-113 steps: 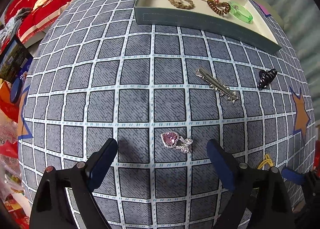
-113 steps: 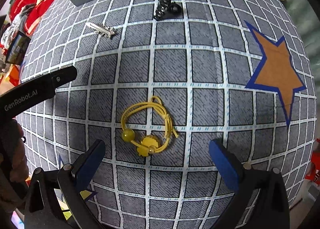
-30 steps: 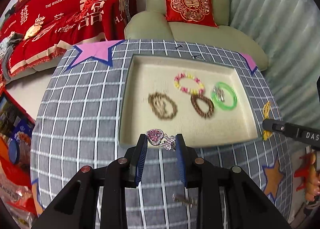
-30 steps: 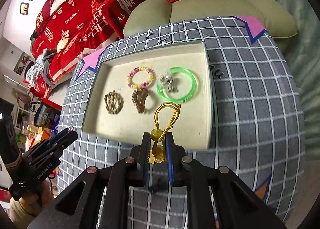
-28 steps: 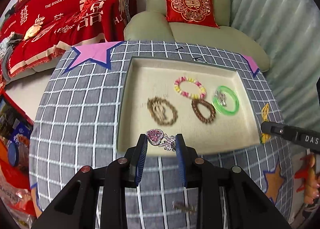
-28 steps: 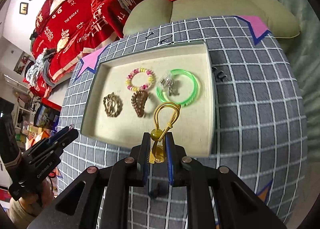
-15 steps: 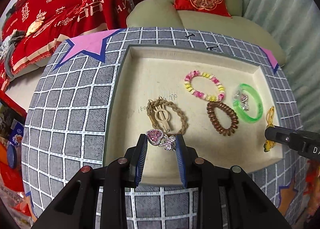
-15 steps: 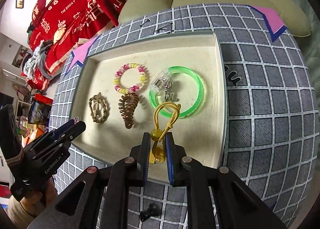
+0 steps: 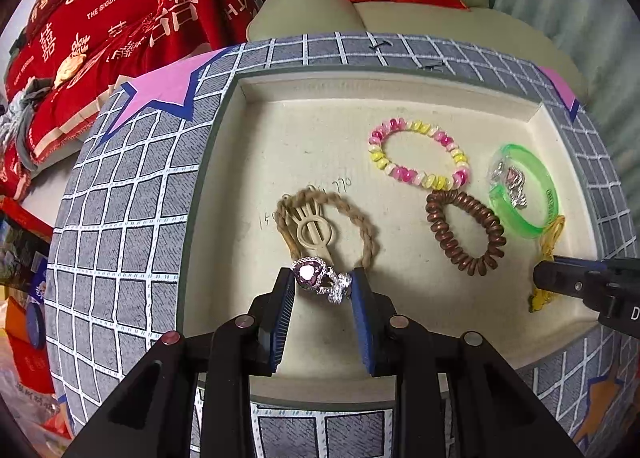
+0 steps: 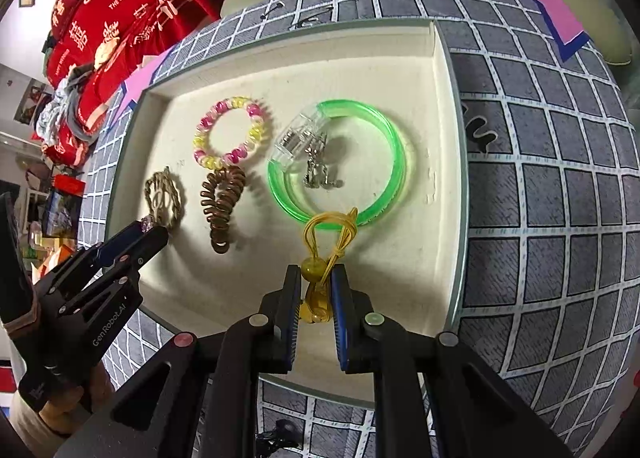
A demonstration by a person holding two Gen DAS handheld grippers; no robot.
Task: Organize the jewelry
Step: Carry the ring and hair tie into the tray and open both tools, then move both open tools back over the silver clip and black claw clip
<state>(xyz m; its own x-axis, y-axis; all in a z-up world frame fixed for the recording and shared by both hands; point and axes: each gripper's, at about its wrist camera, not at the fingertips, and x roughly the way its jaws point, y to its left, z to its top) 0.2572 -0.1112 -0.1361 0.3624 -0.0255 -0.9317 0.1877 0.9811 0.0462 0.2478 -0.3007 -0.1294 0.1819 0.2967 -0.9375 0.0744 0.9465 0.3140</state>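
My left gripper (image 9: 322,282) is shut on a pink heart brooch (image 9: 316,278) and holds it over the front of the cream tray (image 9: 240,162), just before a tan braided hair tie (image 9: 324,224). My right gripper (image 10: 315,278) is shut on a yellow hair tie (image 10: 330,242) and holds it over the tray's (image 10: 444,146) front right part, its loop overlapping the green bangle (image 10: 384,162). The yellow tie also shows in the left wrist view (image 9: 550,242). The left gripper shows at the left of the right wrist view (image 10: 148,234).
In the tray lie a pink-yellow bead bracelet (image 9: 418,158), a brown coil hair tie (image 9: 464,236), the green bangle (image 9: 524,194) with a silver clip inside. The grey checked tablecloth (image 10: 560,186) surrounds the tray. A black claw clip (image 10: 276,432) lies near the front. A sofa stands behind.
Both grippers have moved forward and down over the tray, each still holding its item. The tray and its contents look larger and closer.
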